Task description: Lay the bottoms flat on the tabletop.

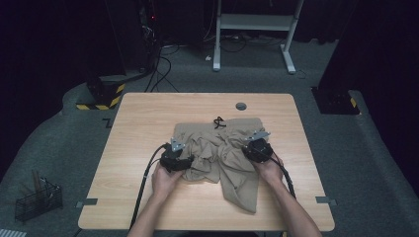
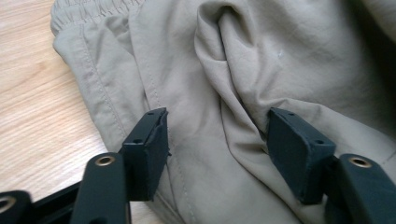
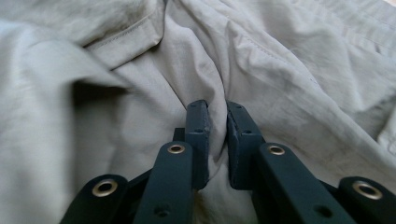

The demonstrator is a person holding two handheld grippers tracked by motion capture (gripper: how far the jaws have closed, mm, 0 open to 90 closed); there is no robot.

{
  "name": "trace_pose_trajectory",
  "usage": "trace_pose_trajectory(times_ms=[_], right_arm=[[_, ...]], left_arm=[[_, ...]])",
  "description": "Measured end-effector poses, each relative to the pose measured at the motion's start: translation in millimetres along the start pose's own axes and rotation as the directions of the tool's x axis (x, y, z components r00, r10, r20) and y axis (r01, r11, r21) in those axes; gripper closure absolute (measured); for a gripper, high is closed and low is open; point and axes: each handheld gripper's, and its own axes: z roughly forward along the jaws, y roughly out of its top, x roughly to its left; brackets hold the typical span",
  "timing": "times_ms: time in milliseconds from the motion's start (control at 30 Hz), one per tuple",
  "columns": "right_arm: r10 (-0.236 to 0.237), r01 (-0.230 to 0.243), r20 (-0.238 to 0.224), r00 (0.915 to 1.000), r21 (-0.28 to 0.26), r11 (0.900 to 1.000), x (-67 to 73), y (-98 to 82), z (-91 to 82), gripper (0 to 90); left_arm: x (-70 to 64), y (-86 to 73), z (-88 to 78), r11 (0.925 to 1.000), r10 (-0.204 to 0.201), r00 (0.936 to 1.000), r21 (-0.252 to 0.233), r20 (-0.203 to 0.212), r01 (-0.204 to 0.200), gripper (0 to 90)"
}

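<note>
Pinching a fold of cloth, the right gripper (image 3: 217,140) has its jaws nearly together, while the left gripper (image 2: 217,149) stands spread over a ridge without pressing it. Between them the beige trousers (image 1: 222,153) lie crumpled mid-table (image 1: 148,113): thin, limp and light, probably best taken at the stitched seams or the elastic waistband (image 2: 93,9).

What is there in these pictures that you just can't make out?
- High view: the claw tips of the left claw and right claw are hidden by their own black bodies.
- Left claw view: the beige shorts are cut off by the top and right edges.
- High view: the small black item at the waistband is too small to identify.
- High view: the contents of the wire basket on the floor are too dark.
</note>
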Motion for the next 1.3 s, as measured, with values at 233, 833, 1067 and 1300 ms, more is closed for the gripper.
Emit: trace_pose_trajectory(times_ms=[233,833,1067,1300], right_arm=[[0.097,-0.097,-0.001,0.9953,-0.042,0.994,-20.1,-0.8,8.0,79.4],[0.102,-0.116,-0.089,0.9908,-0.176,0.977,16.6,-2.5,-45.5,51.2],[0.108,-0.134,-0.118,0.9871,-0.239,0.962,27.5,-14.5,-70.0,50.9],[0.075,-0.112,-0.169,0.9828,-0.223,0.968,45.6,-23.6,-76.7,51.2]], left_arm=[[26.4,-5.5,-9.1,0.9993,-0.028,0.999,0.024,-0.034,0.028,43.3],[-6.3,-0.7,-32.7,0.9997,-0.01,0.994,-0.019,0.109,0.012,32.1],[-15.8,-9.0,-16.0,0.9995,-0.003,0.9974,0.032,0.072,0.001,38.5],[-16.0,-7.3,-15.7,0.9992,0.003,0.9986,0.04,0.052,-0.005,45.2]])
